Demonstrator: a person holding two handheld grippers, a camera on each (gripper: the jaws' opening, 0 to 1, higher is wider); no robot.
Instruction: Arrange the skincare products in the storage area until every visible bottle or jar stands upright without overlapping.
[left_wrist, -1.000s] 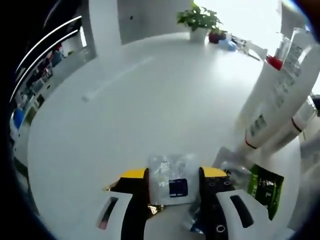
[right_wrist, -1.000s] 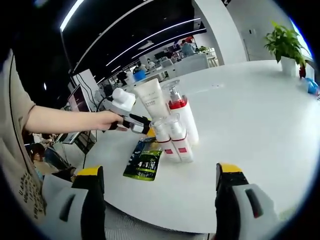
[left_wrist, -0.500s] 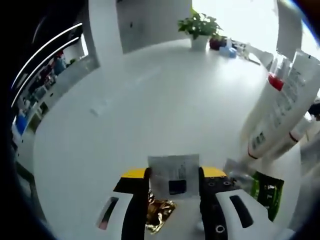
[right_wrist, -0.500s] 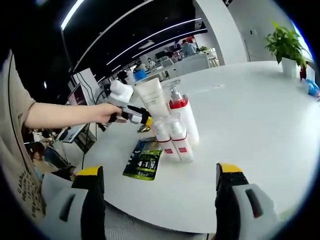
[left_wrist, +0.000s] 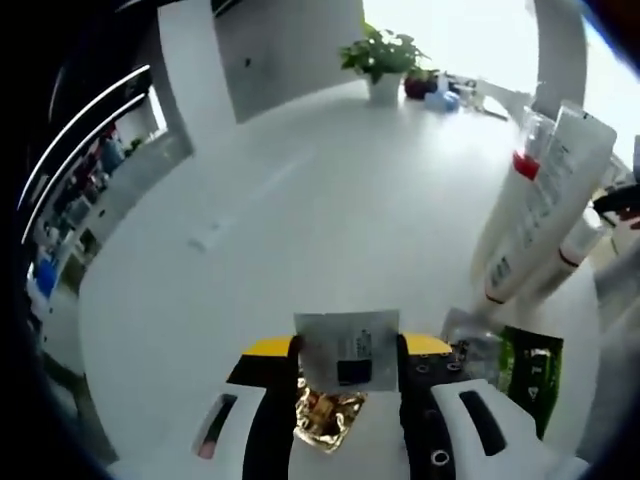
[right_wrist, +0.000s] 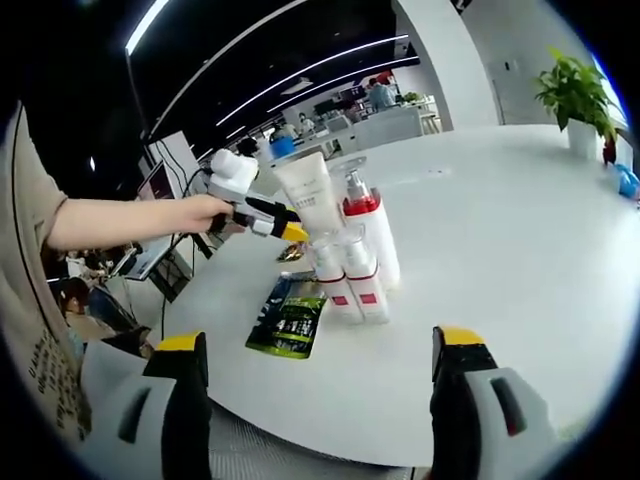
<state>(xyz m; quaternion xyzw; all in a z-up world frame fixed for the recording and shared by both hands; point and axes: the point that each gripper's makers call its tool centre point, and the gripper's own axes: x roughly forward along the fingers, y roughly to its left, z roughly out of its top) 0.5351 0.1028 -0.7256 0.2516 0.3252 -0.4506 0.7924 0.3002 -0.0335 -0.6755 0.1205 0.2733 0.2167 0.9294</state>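
Pinching a small flat silvery sachet with a dark printed square (left_wrist: 347, 348) between the yellow-tipped jaws of the left gripper (left_wrist: 346, 352), sachet upright and raised above the round white table (left_wrist: 300, 220). Beneath the jaws, a crumpled gold foil packet (left_wrist: 328, 418) lying on the tabletop. To the right in the left gripper view, a green-and-black flat sachet (left_wrist: 531, 375) lying flat, a clear crinkled packet (left_wrist: 472, 342) just beside it. Further right, a cluster of skincare containers standing together: tall white squeeze tube standing on its cap (left_wrist: 545, 205), white pump bottle with red collar (left_wrist: 522, 165) behind it, small white bottle with a red band (left_wrist: 575, 250) beside. Same cluster in the right gripper view: tube (right_wrist: 308, 195), pump bottle (right_wrist: 372, 232), two small clear-capped white bottles with red labels (right_wrist: 348, 278) touching in front, green sachet (right_wrist: 290, 318) flat near the table edge. Left gripper (right_wrist: 285, 230) seen there held in a hand (right_wrist: 195, 213), hovering beside the tube. Right gripper (right_wrist: 318, 375) spread wide, nothing between the jaws, held off the table edge well apart from the bottles. Potted green plant (right_wrist: 578, 95) at the far side of the table.
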